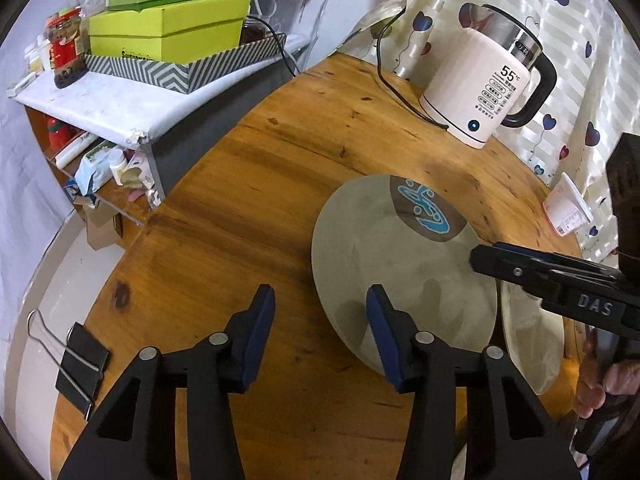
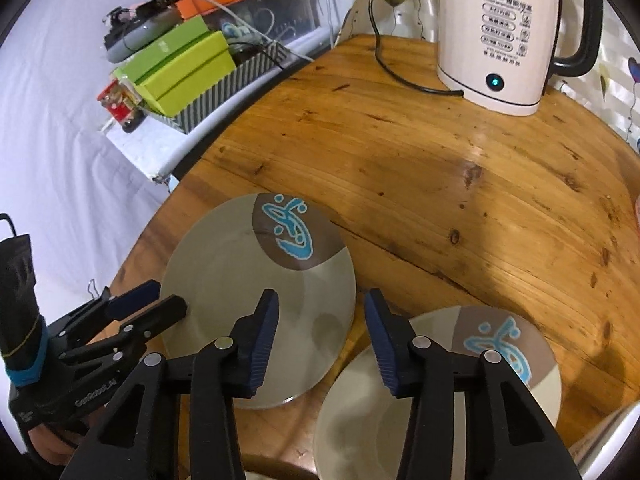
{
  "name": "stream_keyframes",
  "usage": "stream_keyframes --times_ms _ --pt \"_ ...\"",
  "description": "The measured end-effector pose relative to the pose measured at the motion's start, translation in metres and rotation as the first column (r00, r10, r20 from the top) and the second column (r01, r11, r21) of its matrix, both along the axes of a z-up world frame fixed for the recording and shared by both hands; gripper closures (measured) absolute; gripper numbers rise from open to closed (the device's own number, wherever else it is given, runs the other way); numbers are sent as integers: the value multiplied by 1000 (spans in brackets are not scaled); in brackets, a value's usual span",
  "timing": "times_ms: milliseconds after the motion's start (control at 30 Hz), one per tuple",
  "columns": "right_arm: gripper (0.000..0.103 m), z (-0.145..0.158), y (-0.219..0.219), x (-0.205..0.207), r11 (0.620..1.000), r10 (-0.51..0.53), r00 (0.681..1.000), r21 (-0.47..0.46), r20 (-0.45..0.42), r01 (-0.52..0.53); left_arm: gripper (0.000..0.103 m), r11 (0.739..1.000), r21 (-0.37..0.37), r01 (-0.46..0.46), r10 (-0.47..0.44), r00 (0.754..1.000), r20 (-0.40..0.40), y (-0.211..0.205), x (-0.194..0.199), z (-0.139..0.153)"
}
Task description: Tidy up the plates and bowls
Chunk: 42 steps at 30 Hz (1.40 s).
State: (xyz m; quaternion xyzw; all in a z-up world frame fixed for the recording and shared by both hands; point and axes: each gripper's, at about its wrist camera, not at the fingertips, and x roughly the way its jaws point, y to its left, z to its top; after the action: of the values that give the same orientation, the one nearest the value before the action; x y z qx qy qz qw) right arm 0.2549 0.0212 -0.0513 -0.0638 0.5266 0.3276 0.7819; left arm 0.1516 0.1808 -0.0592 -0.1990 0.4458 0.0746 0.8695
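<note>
In the left wrist view, two plates are counted on the round wooden counter (image 1: 280, 168). The nearer plate with the blue motif (image 1: 396, 256) is seen whole apart from the part covered by a blue finger pad. The second plate (image 1: 532, 344) lies just beside it on the right and is largely hidden behind the right gripper (image 1: 480, 258), so its pattern cannot be made out. The left gripper (image 1: 322, 336) is held wide open with nothing between its fingers, one finger over bare wood and the other over the near rim of the first plate. The right gripper's tip is seen above the first plate's right side; whether it is open cannot be told from here. One white electric kettle (image 1: 480, 88) stands at the far edge, one binder clip (image 1: 76, 364) lies at the near left edge, and two green boxes (image 1: 168, 24) are stacked on the shelf behind.

In the right wrist view, both plates are shown, each bearing one blue motif on a brown patch. The left plate (image 2: 240, 280) is almost fully visible; the right plate (image 2: 496, 344) is partly covered by the right gripper (image 2: 322, 340) and cut off below. This gripper is spread wide and empty, held over the gap between the two plates. The left gripper (image 2: 158, 304) is seen from the side at the left plate's rim, and contact cannot be judged
</note>
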Motion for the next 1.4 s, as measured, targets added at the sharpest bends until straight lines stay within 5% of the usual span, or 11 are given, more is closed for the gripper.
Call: stream_keyframes --times_ms 333,1400 --pt "79 -11 1 6 1000 -14 1000 -5 -26 14 74 999 -20 31 -31 999 10 -5 7 0" --pt "80 23 -19 -34 999 -34 999 27 -13 34 76 999 -16 37 -37 998 47 -17 -32 35"
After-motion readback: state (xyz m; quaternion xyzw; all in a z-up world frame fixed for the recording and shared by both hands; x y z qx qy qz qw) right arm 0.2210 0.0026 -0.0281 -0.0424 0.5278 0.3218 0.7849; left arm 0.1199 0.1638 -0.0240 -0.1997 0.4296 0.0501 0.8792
